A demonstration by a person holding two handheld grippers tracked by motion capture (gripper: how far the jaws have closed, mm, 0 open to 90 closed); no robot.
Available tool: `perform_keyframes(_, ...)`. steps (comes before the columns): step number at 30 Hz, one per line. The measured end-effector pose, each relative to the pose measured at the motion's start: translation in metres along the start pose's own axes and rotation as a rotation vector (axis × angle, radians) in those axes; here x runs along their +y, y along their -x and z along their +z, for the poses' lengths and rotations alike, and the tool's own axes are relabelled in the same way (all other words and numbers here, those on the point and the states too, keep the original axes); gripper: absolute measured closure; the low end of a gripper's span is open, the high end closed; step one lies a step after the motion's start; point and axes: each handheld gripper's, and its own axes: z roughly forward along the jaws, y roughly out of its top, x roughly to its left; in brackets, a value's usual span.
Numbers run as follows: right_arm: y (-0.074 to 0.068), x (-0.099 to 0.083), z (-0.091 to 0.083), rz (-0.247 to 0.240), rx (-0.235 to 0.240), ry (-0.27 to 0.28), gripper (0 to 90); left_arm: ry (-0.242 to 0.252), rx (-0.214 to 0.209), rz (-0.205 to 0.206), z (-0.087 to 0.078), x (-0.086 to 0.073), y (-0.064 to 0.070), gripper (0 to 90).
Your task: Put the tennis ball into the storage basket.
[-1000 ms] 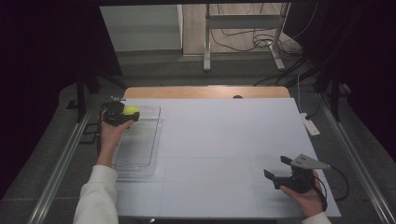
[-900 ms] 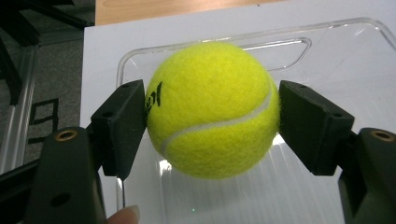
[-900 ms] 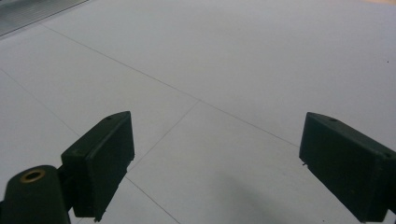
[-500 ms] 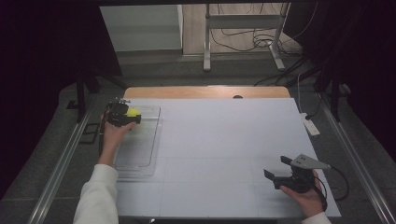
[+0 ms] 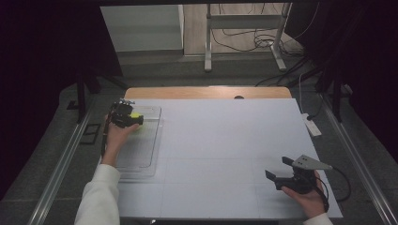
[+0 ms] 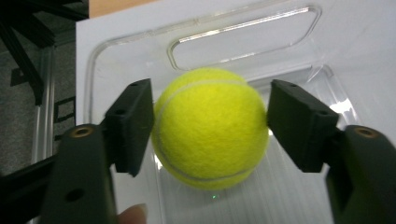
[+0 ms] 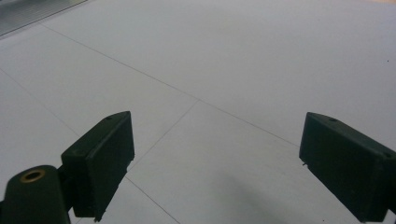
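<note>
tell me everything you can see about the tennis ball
The tennis ball is bright yellow-green with fuzzy felt and a pale curved seam across its top and lower side. It looks whole and clean. It sits between the jaws of the left gripper, whose pads press or nearly press its sides, over a clear plastic tray at the table's far left. Whether it rests on the tray floor or is lifted cannot be told.
</note>
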Motion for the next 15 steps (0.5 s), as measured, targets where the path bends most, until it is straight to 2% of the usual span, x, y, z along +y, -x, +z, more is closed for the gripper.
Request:
perform_keyframes(5,0.0000,0.0000,-0.0001,0.000,0.000,0.000,10.7,-0.007,0.018,0.013,0.0004,0.0008,0.0026,37.4)
perform_keyframes(12,0.0002,-0.0001,0.0002,0.002,0.002,0.001,10.7,-0.011,0.020,0.011,-0.0001,0.0004,0.0007,35.1)
perform_keyframes(15,0.0005,-0.0002,0.0002,0.001,0.000,-0.001,10.7,0.009,-0.001,0.013,-0.0023,-0.0001,0.0005,33.3)
